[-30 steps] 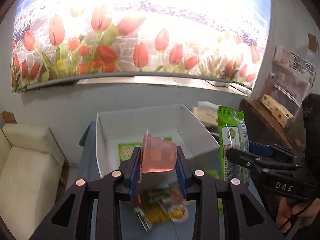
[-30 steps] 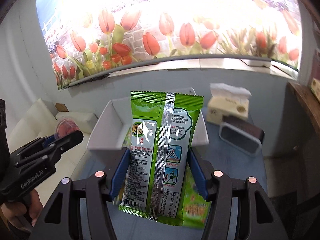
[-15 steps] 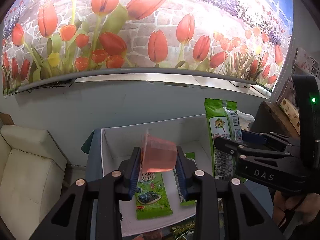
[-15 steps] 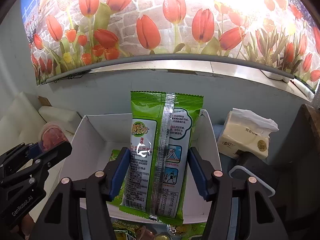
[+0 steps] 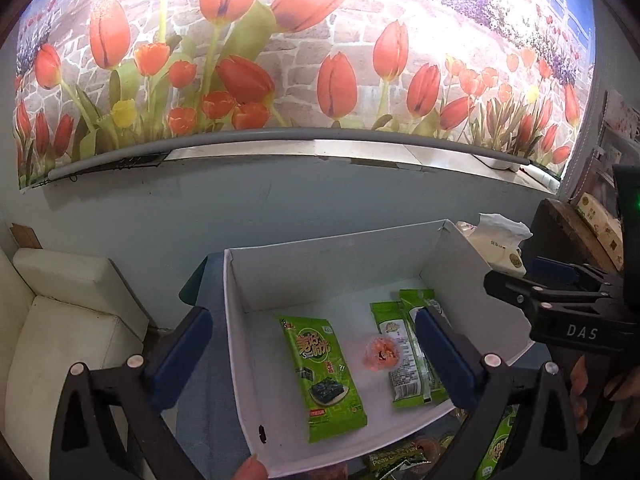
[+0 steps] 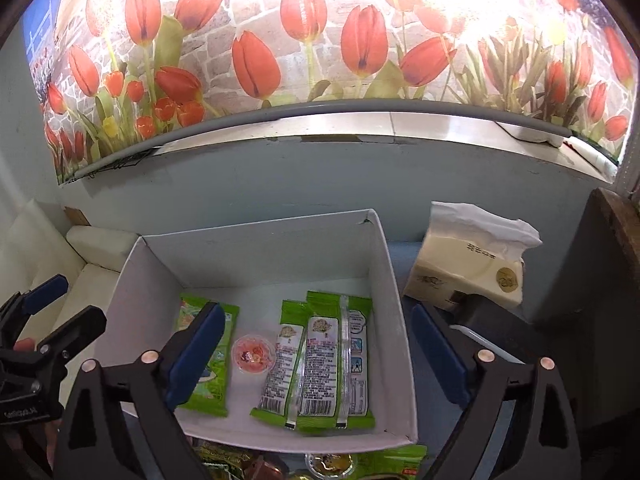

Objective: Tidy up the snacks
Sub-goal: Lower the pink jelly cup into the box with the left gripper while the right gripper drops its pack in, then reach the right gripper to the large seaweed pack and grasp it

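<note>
A white box (image 5: 240,336) (image 6: 394,320) sits on the blue table. Inside lie a green seaweed packet (image 5: 322,372) (image 6: 214,380), a pink jelly cup (image 5: 382,354) (image 6: 253,354) and two green snack bags (image 5: 408,360) (image 6: 336,360). My left gripper (image 5: 312,360) is open and empty above the box's left half. My right gripper (image 6: 316,356) is open and empty above the box's right half; it also shows in the left wrist view (image 5: 560,304). The left gripper shows in the right wrist view (image 6: 44,328).
More snacks lie in front of the box (image 5: 400,460) (image 6: 328,462). A tissue pack (image 6: 472,264) (image 5: 496,244) stands right of the box, a dark object (image 6: 496,332) before it. A white sofa (image 5: 60,320) is at left. A tulip mural wall stands behind.
Both grippers have opened. The jelly cup dropped from the left gripper and the green bag from the right gripper; both now lie in the box.
</note>
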{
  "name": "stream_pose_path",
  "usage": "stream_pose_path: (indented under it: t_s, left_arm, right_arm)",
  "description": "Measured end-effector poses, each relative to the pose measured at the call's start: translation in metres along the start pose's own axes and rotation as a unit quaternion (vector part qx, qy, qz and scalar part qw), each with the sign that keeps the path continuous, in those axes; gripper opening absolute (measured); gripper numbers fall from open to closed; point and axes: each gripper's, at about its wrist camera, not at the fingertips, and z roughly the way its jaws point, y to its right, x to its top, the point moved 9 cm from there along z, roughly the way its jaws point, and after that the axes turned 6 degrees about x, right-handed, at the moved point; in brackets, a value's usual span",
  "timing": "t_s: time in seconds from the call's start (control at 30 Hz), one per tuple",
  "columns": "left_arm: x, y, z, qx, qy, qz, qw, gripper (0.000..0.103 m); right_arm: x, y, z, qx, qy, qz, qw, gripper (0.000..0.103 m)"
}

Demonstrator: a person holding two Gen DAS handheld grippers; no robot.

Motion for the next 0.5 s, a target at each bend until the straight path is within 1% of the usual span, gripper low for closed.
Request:
stream_pose_path:
  t_s: [0.03, 0.07, 0.17, 0.27, 0.33, 0.43, 0.5]
  left_arm:
    - [-0.003, 0.001, -0.004, -0.001, 0.002, 0.001, 1.0000, 0.103]
    - [-0.005, 0.002, -0.007, -0.003, 0.002, 0.001, 1.0000, 0.103]
    - [-0.018, 0.005, -0.020, -0.005, 0.004, 0.001, 1.0000, 0.103]
    - [-0.035, 0.010, -0.036, -0.009, 0.008, 0.005, 0.9999, 0.103]
    - [-0.052, 0.014, -0.048, -0.019, 0.008, 0.007, 0.9998, 0.103]
    - [-0.080, 0.020, -0.066, -0.030, 0.003, 0.003, 0.9996, 0.103]
    - [-0.098, 0.023, -0.079, -0.035, 0.002, 0.000, 0.9994, 0.103]
  right_arm:
    - [-0.005, 0.003, -0.005, -0.010, 0.003, -0.001, 1.000, 0.103]
    - [-0.012, 0.008, -0.012, -0.022, 0.007, -0.001, 1.000, 0.103]
    - [-0.034, 0.021, -0.027, -0.034, 0.009, 0.013, 0.999, 0.103]
    - [-0.065, 0.037, -0.041, -0.048, 0.007, 0.037, 0.998, 0.103]
    - [-0.094, 0.046, -0.045, -0.061, -0.007, 0.050, 0.997, 0.103]
    - [-0.139, 0.055, -0.041, -0.082, -0.041, 0.058, 0.994, 0.103]
    - [-0.162, 0.057, -0.035, -0.084, -0.061, 0.065, 0.993, 0.103]
